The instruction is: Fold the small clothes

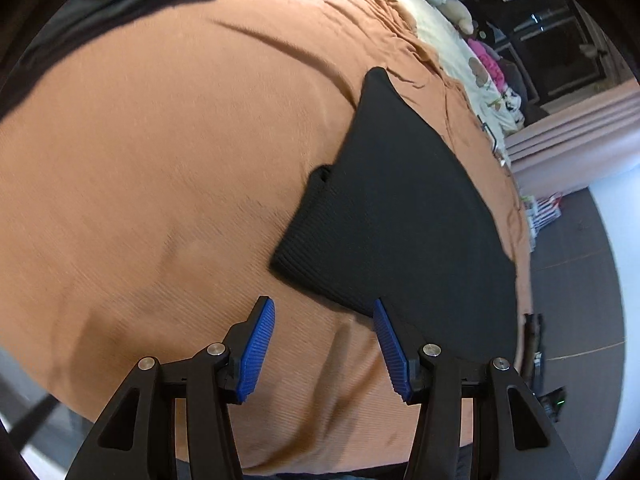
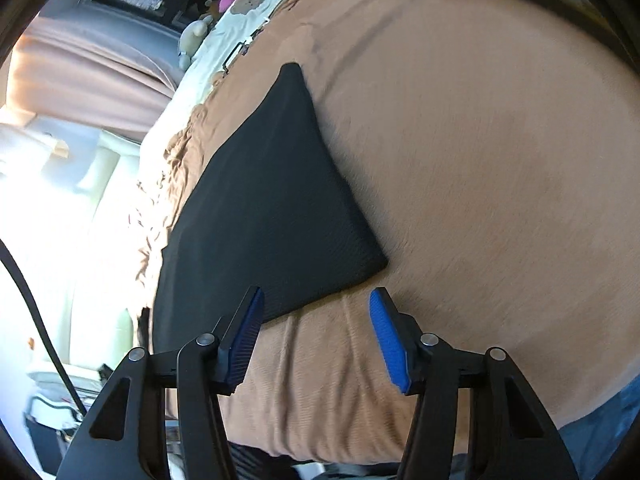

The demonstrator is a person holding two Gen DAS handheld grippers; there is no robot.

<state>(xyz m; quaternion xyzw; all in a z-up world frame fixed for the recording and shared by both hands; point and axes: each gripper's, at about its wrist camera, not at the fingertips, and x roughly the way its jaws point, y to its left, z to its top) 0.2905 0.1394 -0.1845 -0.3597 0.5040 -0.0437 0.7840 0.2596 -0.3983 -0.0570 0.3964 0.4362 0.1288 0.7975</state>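
- Left gripper [image 1: 324, 350] and right gripper [image 2: 316, 338]: jaws apart, empty, hovering over the bed [image 1: 160, 160].
- Black garment [image 1: 400, 216] lies flat, seemingly folded already.
- Next, probably: pinch its near edge for another fold.
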